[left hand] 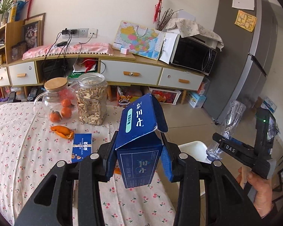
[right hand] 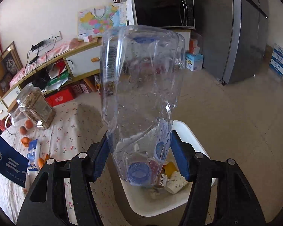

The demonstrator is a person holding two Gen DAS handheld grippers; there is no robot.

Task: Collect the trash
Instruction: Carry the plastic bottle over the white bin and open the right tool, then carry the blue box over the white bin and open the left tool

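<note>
My left gripper is shut on an open dark blue carton and holds it above the flowered tablecloth. My right gripper is shut on a crumpled clear plastic bottle, cap end down, over a white trash bin that holds paper scraps. The right gripper with the bottle also shows in the left wrist view, over the bin. Orange peel and a small blue packet lie on the table.
A glass jar of seeds and a lidded glass pitcher with oranges stand at the table's far side. Behind are a low cabinet, a microwave and a grey fridge.
</note>
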